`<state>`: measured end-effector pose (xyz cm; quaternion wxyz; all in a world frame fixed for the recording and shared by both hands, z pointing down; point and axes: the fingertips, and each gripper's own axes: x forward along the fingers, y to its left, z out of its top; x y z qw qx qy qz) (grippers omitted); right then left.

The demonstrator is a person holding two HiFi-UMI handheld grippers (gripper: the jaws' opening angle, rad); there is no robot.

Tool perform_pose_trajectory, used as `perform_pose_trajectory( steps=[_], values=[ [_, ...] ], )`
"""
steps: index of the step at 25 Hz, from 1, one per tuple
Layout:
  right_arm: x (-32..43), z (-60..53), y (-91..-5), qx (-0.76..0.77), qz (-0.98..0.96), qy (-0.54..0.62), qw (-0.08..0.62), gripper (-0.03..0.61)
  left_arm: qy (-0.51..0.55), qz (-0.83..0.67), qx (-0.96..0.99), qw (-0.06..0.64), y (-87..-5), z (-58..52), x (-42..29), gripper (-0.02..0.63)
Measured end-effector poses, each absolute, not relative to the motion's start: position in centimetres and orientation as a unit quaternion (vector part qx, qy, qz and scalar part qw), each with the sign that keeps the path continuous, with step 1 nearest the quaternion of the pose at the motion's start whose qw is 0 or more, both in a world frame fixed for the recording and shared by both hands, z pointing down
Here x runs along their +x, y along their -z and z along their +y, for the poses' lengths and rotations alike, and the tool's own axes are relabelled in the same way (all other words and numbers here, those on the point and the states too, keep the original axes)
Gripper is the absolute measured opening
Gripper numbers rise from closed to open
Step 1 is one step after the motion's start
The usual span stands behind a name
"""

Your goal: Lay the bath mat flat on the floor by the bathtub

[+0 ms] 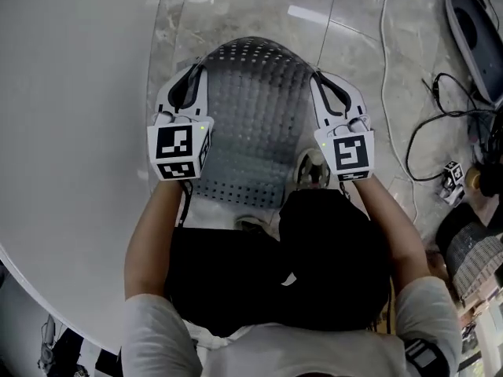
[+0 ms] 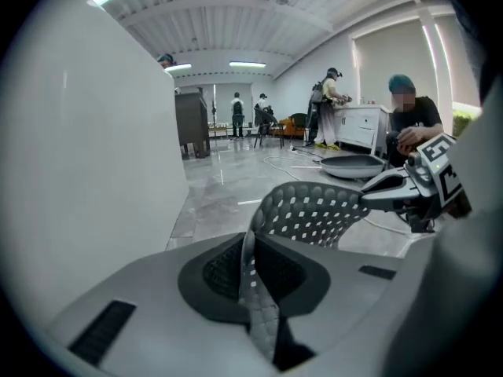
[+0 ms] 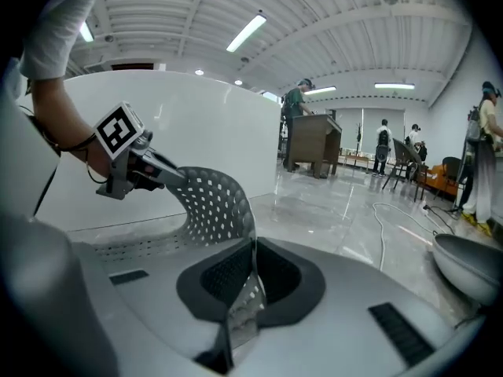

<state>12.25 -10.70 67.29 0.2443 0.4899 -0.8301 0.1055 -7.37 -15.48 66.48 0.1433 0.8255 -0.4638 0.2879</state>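
Overhead, grey perforated bath mat [image 1: 251, 108] arched, left hand-held gripper [image 1: 195, 72] and right hand-held gripper [image 1: 318, 77] clamping its edges

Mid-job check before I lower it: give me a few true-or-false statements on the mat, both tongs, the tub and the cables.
1. The grey perforated rubber bath mat lies flat on the grey marble floor. False: it arches between the two tongs.
2. The left tongs are shut on the mat's edge. True.
3. The right tongs are open and empty. False: they are shut on the mat's opposite edge.
4. The white bathtub is on the person's left. True.
5. The black cables run under the mat. False: they lie on the floor off to its right, apart from it.
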Motion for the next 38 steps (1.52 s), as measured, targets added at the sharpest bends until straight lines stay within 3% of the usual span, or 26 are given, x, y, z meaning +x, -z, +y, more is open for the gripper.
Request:
perform_pose_trajectory(
  steps=[17, 25, 32, 38],
  values=[
    [11.0, -12.5, -68.9, 0.484, -0.83, -0.098, 0.258, 0.023, -0.314, -0.479, 0.815, 0.095, -70.9, -19.8, -8.0, 0.029],
    [11.7, -14.4, -72.1, 0.477, -0.818, -0.084, 0.31, 0.023, -0.357, -0.448, 0.815, 0.087, -75.2, -19.9, -7.9, 0.029],
    [12.4, -16.3, -75.2, 0.48, -0.809, -0.079, 0.331, 0.023, -0.384, -0.428, 0.818, 0.03, -76.5, -22.1, -6.9, 0.029],
    [12.4, -16.9, -77.5, 0.475, -0.805, -0.077, 0.348, 0.023, -0.392, -0.42, 0.817, 0.036, -78.2, -23.5, -6.7, 0.029]
  ],
)
